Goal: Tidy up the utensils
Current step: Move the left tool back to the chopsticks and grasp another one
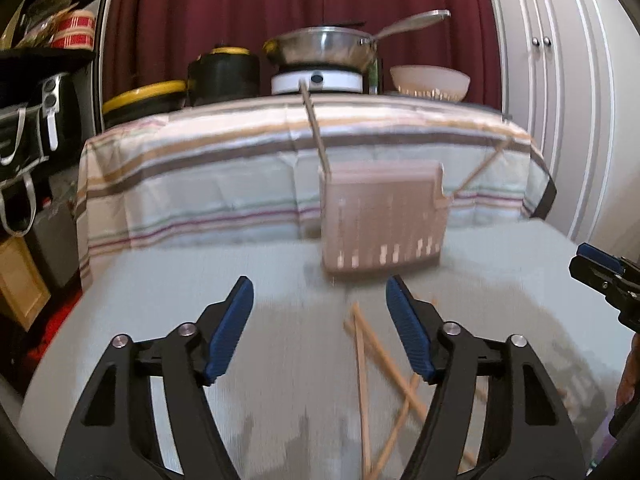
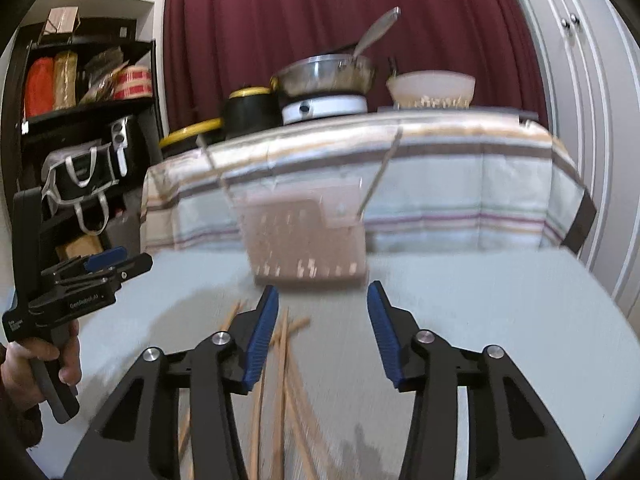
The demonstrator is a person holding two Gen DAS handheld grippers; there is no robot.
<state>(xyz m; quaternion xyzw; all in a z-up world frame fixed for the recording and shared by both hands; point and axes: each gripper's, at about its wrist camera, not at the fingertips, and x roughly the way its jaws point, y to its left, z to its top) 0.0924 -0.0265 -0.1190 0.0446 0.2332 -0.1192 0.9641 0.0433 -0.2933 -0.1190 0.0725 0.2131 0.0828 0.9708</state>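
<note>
A pinkish-brown perforated utensil holder [image 1: 382, 216] stands on the grey table [image 1: 160, 340], blurred in both views. Two wooden chopsticks stick out of it, one leaning left [image 1: 314, 124] and one leaning right [image 1: 480, 172]. Several loose chopsticks [image 1: 368, 364] lie crossed on the table in front of it. My left gripper [image 1: 319, 280] is open and empty, just left of those sticks. My right gripper [image 2: 323, 286] is open with nothing between its pads; the loose chopsticks [image 2: 284, 360] run under its left finger. The holder [image 2: 306, 236] sits just beyond both grippers. A hand holds the left gripper [image 2: 132, 262] at the left edge of the right wrist view.
Behind the grey table a higher surface draped in a striped cloth [image 1: 200, 176] carries a steel pan [image 1: 320, 46] on a white burner, black-and-yellow pots [image 1: 224, 72] and a white bowl [image 1: 430, 80]. A black shelf [image 2: 80, 112] stands left, white cabinet doors [image 1: 560, 80] right.
</note>
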